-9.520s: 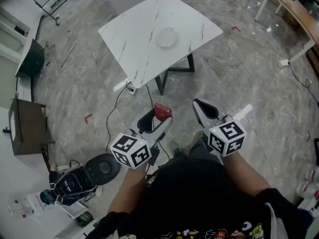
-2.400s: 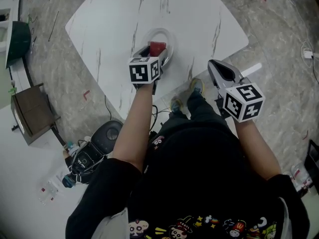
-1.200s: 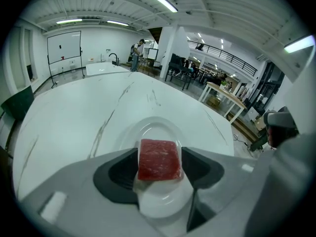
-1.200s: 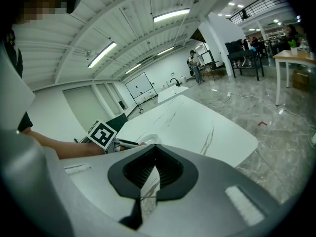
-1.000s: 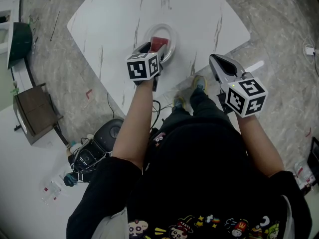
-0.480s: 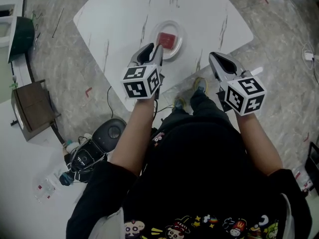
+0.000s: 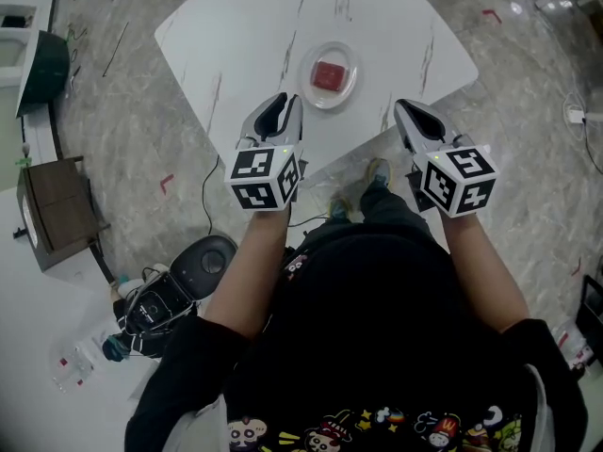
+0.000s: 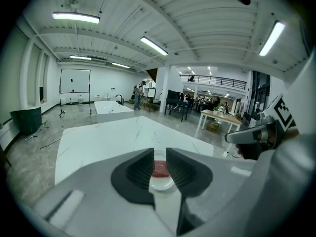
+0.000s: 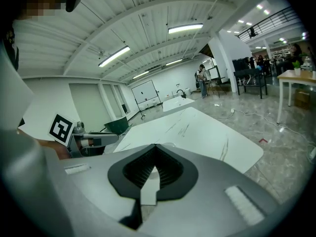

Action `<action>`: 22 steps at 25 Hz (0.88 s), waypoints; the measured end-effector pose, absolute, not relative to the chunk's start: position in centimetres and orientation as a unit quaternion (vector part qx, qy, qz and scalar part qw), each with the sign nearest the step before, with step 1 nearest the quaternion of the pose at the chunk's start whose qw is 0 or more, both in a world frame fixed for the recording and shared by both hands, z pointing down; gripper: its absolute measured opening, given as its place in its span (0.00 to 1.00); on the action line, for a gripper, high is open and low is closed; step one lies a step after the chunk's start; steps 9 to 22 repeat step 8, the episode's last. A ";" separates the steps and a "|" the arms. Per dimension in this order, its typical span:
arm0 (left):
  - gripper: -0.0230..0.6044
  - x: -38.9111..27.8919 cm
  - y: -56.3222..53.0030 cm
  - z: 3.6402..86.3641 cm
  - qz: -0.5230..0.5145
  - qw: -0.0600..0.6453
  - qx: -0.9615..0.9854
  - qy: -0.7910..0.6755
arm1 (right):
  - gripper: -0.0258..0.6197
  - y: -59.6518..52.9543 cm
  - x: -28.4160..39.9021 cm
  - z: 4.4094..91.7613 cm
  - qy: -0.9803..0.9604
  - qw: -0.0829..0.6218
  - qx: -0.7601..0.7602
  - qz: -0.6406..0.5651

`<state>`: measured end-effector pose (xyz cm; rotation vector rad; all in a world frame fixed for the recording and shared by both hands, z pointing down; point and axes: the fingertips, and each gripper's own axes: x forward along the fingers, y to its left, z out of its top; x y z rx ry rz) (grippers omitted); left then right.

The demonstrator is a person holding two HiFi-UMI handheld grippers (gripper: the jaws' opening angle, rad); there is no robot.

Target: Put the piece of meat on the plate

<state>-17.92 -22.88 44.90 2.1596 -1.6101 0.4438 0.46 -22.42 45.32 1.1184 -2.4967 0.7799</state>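
Note:
The red piece of meat [image 7: 329, 74] lies flat in the clear round plate [image 7: 347, 93] on the white marbled table [image 7: 245, 26]. My left gripper [image 7: 281, 100] hangs in the air short of the plate, pulled back toward me. Its jaws have just been closing and now stand shut with nothing between them. In the left gripper view the meat [image 8: 161, 168] and plate [image 8: 161, 182] show beyond the left gripper's tips [image 8: 159, 154]. My right gripper [image 7: 403, 109] hovers near the table's front right edge, shut and empty [image 9: 155, 146].
A black device [image 7: 203, 262] with cables sits on the floor at lower left. A dark brown cabinet [image 7: 52, 210] and a green bin [image 7: 47, 64] stand at the left. The person's shoes [image 7: 377, 170] show by the table's front edge.
The left gripper brought the meat to the plate, let it go, then drew back and up and closed its jaws. The right gripper shifted slightly.

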 end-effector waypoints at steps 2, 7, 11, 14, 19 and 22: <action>0.33 -18.3 -22.0 44.3 0.153 0.198 0.778 -0.576 | 0.07 -21.6 0.2 44.9 -0.867 0.145 0.395 0.267; 0.33 -19.5 -20.0 43.1 0.144 0.189 0.784 -0.574 | 0.07 -19.6 -0.5 44.5 -0.863 0.140 0.408 0.263; 0.33 -19.8 -19.6 42.9 0.143 0.187 0.784 -0.574 | 0.07 -19.2 -0.7 44.4 -0.862 0.140 0.411 0.263; 0.33 -19.8 -19.6 42.9 0.143 0.187 0.784 -0.574 | 0.07 -19.2 -0.7 44.4 -0.862 0.140 0.411 0.263; 0.33 -19.8 -19.6 42.9 0.143 0.187 0.784 -0.574 | 0.07 -19.2 -0.7 44.4 -0.862 0.140 0.411 0.263; 0.33 -19.8 -19.6 42.9 0.143 0.187 0.784 -0.574 | 0.07 -19.2 -0.7 44.4 -0.862 0.140 0.411 0.263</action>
